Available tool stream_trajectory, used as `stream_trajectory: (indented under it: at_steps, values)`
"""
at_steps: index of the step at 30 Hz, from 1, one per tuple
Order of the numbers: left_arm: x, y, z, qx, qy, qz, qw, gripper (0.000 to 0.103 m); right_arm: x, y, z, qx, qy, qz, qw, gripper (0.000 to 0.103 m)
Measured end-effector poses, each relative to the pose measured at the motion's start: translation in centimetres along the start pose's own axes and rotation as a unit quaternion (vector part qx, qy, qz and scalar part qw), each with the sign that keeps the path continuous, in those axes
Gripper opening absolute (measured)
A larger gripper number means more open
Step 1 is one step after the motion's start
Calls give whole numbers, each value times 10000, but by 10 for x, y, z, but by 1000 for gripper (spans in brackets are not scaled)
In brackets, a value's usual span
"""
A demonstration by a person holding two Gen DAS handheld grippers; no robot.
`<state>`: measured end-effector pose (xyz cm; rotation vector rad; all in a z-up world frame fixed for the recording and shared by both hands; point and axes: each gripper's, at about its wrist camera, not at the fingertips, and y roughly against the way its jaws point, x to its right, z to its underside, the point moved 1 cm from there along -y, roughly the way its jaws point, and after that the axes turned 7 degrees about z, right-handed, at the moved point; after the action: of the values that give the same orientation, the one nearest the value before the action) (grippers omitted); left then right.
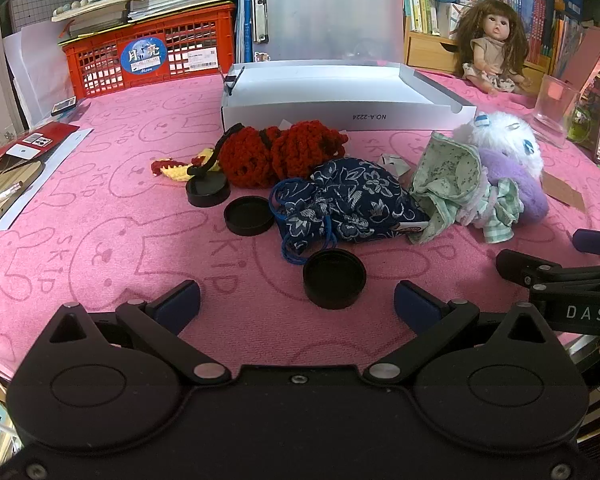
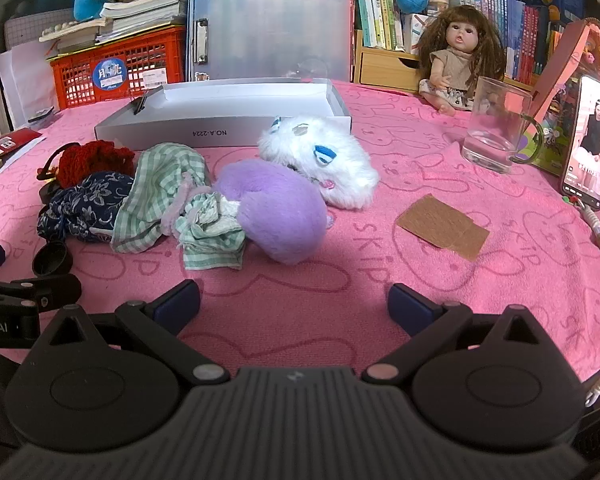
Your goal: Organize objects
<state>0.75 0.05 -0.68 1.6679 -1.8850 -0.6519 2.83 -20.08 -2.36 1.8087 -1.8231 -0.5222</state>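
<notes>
A heap of soft things lies mid-table on the pink cloth: a red crochet piece [image 1: 278, 152], a blue floral drawstring pouch [image 1: 348, 204], green checked doll clothes [image 1: 452, 184] and a white-and-purple plush toy [image 2: 296, 184]. Three black round lids [image 1: 334, 284] [image 1: 249, 215] [image 1: 207, 191] sit near the pouch. Behind the heap stands an open white box [image 1: 348, 114]. My left gripper [image 1: 296, 302] is open, low over the cloth, with the nearest lid just ahead between its fingers. My right gripper [image 2: 294, 302] is open and empty, in front of the plush toy.
A doll [image 2: 458, 56] sits at the back right by a glass mug [image 2: 496, 124] and a propped phone [image 2: 590, 140]. A brown card [image 2: 440, 224] lies on the cloth. A red crate [image 1: 152, 56], a clipboard and bookshelves line the back. Papers lie at the left edge.
</notes>
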Motion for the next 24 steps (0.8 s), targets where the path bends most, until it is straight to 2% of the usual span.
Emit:
stream_trajectory:
  at_steps: [13, 17, 21, 23, 24]
  values:
    - [-4, 1, 1, 8, -70, 68, 10000, 103, -1, 3, 2, 74, -30, 52, 10000, 103]
    - [-6, 2, 1, -20, -15, 39, 10000, 102, -2, 7, 1, 175, -29, -121, 9998, 102]
    - [-8, 7, -1, 95, 35, 5, 9999, 82, -4, 12, -3, 333, 12, -229, 9992, 97]
    - [-9, 9, -3, 137, 52, 49, 9999, 73, -5, 14, -5, 364, -11, -271, 9990, 91]
    - [-9, 10, -3, 156, 79, 89, 9998, 68, -5, 15, -5, 378, -52, -283, 9989, 85]
